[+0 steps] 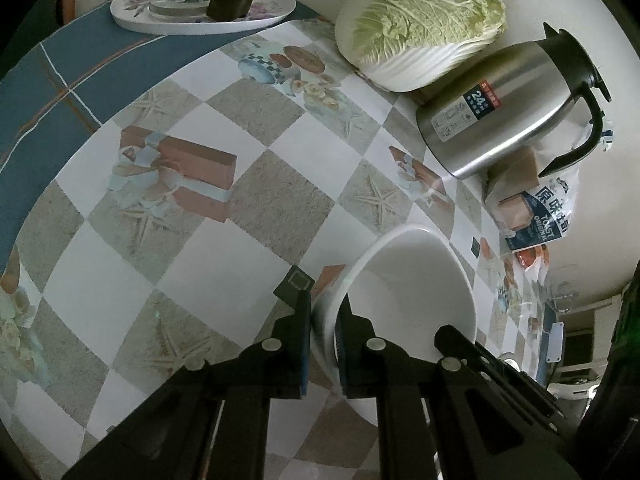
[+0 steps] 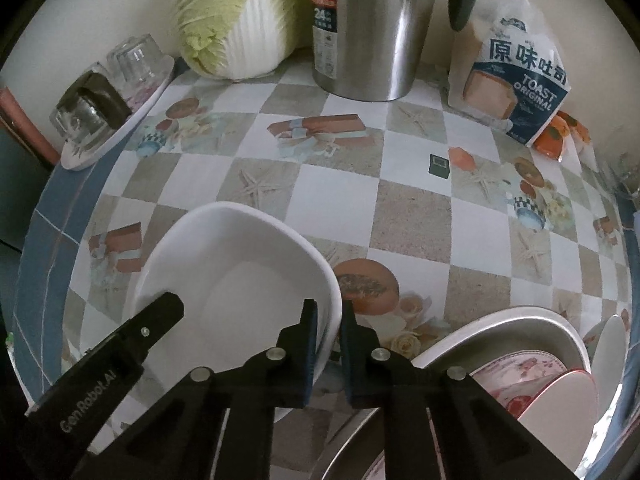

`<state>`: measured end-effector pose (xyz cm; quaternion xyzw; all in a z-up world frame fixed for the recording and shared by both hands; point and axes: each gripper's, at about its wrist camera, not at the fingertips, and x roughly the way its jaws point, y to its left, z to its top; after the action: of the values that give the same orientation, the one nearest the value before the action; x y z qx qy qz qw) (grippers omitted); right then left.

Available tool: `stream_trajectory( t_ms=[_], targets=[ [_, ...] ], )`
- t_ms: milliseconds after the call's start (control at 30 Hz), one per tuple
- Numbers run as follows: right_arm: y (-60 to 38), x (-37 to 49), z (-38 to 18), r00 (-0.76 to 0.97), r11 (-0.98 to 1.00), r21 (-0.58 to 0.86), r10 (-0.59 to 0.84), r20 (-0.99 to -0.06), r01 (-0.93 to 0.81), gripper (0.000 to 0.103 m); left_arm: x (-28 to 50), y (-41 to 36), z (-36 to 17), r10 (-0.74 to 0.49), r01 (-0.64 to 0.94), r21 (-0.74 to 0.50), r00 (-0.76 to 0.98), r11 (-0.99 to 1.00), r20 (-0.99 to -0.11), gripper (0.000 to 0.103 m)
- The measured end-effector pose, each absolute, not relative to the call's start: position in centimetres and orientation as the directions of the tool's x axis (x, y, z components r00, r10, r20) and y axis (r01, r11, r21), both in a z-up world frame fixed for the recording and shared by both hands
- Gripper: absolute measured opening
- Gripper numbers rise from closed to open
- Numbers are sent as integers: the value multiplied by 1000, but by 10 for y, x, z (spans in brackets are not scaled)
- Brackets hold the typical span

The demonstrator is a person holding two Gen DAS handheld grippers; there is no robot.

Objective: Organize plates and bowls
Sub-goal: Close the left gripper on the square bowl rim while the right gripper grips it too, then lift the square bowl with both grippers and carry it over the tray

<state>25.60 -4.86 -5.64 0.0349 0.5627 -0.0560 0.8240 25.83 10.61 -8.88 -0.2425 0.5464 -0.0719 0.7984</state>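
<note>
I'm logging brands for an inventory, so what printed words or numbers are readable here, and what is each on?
"原味吐司" and "TOAST ORIGINAL": on the toast bag.
"24": on the steel thermos label; the smaller print around it is too small to read.
"GenRobot.AI": on the left hand-held gripper, seen in the right wrist view.
The small dark square tag on the table shows no readable text.

A: right gripper [image 2: 329, 322] pinching the white bowl [image 2: 240, 276] rim, other gripper [image 2: 160, 312] on its left edge.
B: yep, plus a metal basin [image 2: 532, 320] w/ plates [image 2: 548, 392] at bottom right.
</note>
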Motion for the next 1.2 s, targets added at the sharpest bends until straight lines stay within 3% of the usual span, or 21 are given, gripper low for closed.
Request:
stream_trajectory(
  t_ms=[433,600,867,1200],
  targets=[
    [-60,231,-12,437,987,104,40,-898,123,12,231,102,-27,-373,-26,-439,484,898,-791,12],
    [-76,207,23,514,978,180,101,-852,106,12,212,88,10,-377,60,-413,540,909,-753,12],
    [-110,153,69,640,966,217,79,-764,140,12,174,47,53,-403,222,-340,590,914,-699,11],
    [-155,88,75,722,902,384,132,-680,197,12,136,4,82,-425,364,-237,628,901,-651,11]
  ],
)
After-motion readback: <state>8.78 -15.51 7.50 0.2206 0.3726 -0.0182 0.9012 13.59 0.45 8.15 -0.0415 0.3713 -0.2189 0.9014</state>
